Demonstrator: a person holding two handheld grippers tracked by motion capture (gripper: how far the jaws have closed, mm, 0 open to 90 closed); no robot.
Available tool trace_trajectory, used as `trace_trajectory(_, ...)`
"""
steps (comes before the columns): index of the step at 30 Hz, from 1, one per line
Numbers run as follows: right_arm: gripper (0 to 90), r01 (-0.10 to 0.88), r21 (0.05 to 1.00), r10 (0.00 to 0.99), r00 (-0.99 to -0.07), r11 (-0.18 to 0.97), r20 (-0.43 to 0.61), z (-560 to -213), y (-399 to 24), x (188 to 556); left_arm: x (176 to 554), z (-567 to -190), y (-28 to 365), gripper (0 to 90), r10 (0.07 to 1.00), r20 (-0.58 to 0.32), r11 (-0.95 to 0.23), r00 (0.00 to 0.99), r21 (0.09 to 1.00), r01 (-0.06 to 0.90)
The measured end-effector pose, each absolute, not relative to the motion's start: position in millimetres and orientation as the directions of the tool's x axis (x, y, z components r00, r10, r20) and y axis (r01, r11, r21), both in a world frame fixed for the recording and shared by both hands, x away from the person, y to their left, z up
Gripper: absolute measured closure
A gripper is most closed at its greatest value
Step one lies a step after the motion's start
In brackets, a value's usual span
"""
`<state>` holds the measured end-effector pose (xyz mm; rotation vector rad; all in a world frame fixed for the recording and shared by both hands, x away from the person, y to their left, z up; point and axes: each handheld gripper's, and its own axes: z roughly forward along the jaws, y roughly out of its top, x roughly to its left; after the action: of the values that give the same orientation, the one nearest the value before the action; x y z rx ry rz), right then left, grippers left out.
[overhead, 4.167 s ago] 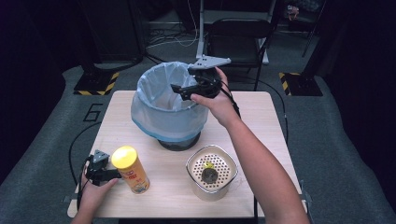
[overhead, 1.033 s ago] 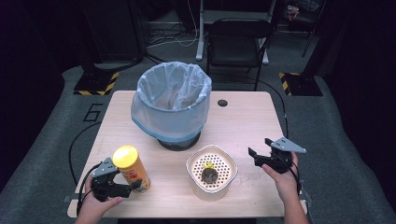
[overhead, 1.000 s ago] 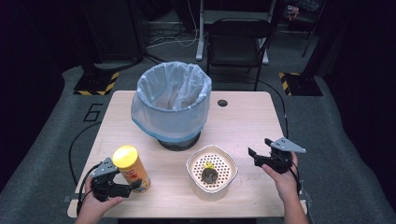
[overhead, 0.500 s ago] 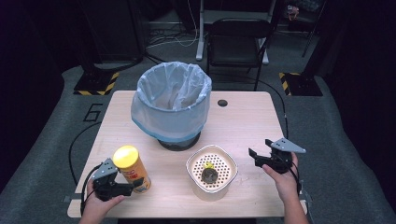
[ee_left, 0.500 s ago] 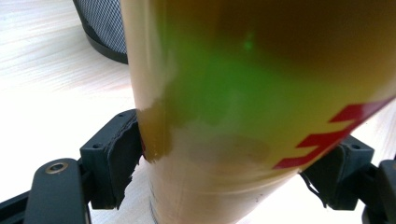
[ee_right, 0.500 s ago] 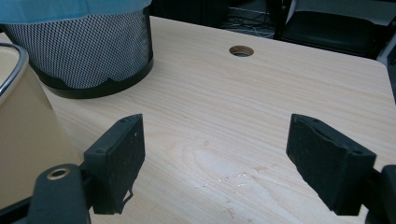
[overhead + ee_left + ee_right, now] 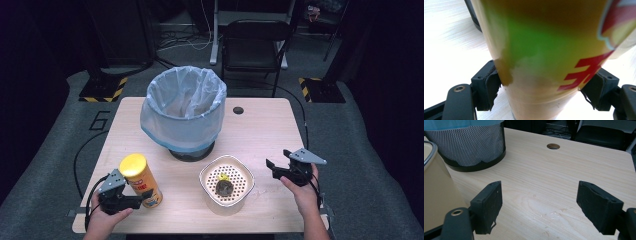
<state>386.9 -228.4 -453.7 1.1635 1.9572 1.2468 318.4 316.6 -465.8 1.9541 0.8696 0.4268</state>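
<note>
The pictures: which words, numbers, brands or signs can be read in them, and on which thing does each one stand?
"6": a large figure marked on the grey floor mat left of the table.
Yellow canister, between the left tongs: red lettering on its label, cut off and blurred in the left gripper view, not readable.
Nothing else bears readable text.

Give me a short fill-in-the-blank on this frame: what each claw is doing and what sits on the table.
1. The left claw has its jaws around the yellow-lidded ____.
2. The right claw holds nothing; its jaws are ____.
3. The mesh bin is lined with a pale ____ bag.
4. The white perforated bowl stands between the canister and the ____ claw.

Missing words: canister; open; blue; right
</note>
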Motion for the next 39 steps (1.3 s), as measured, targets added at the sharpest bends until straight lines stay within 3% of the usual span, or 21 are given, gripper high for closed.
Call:
trace_trajectory(21, 21.3, 0.400, 0.889, 0.884, -0.466, 0.223, -0.012, -463.3, -228.6, 388.8, 325.9, -424.8, 311.9, 24.0, 0.738, -0.056, -0.329, 0.673, 0.841, 0.430)
trace_trajectory(39, 21.4, 0.418, 0.880, 0.886, -0.463, 0.226, -0.008, -470.2, -229.9, 392.6, 340.1, -350.7, 298.7, 24.0, 0.730, -0.051, -0.339, 0.681, 0.838, 0.427)
